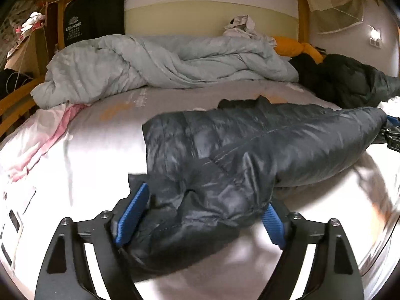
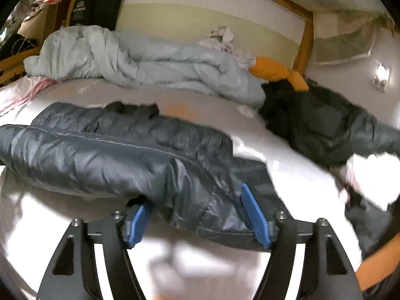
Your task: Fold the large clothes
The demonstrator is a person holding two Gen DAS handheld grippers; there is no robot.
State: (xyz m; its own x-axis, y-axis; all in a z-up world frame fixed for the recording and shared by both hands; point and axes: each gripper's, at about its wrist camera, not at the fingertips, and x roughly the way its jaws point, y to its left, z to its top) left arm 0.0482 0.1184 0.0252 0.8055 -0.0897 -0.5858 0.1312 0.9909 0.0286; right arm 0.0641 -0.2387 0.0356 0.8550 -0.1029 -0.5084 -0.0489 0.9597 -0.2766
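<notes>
A dark quilted down jacket (image 1: pixel 250 145) lies stretched across the pale bed sheet (image 1: pixel 100 150). In the left wrist view its near corner bunches between the blue pads (image 1: pixel 135 212) of my left gripper (image 1: pixel 205 218), whose jaws stand wide apart and do not squeeze the fabric. In the right wrist view the other end of the jacket (image 2: pixel 100 155) drapes between the pads (image 2: pixel 252 212) of my right gripper (image 2: pixel 197 220), also spread wide and loose around the cloth. Part of the right gripper (image 1: pixel 392 135) shows at the jacket's far right end in the left wrist view.
A crumpled grey-blue duvet (image 1: pixel 162 60) fills the back of the bed. An orange cushion (image 1: pixel 292 47) and a second dark jacket (image 1: pixel 350 82) lie at the back right, pink cloth (image 1: pixel 50 135) at the left. Wooden bed posts (image 1: pixel 303 17) frame the wall.
</notes>
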